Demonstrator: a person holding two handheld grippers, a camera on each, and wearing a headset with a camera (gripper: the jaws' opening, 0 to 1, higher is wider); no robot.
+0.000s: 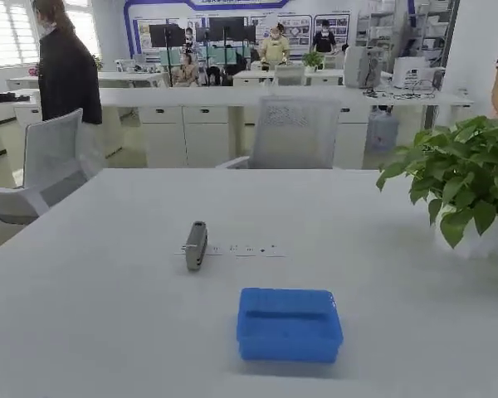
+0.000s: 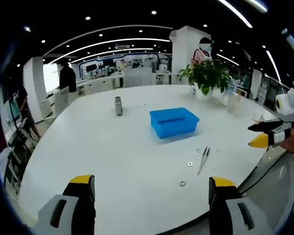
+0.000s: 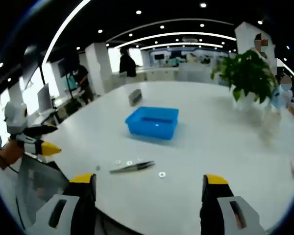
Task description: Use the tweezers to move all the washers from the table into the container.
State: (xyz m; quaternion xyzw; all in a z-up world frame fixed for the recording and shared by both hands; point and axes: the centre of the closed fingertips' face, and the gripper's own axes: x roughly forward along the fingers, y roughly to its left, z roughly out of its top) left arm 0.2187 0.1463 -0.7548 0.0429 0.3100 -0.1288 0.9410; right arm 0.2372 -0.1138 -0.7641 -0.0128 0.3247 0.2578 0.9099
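Observation:
A blue container stands on the white table, near its front. In the left gripper view, metal tweezers lie in front of the container, with small washers scattered around them. My left gripper hovers open and empty over the table's near edge, well short of the tweezers. In the right gripper view, the tweezers lie among washers before the container. My right gripper is open too, holding nothing, back from the tweezers.
A grey box-like object lies beyond the container. A potted plant stands at the table's right edge. Office chairs ring the far side, and people stand at desks behind. Each gripper shows at the side of the other's view.

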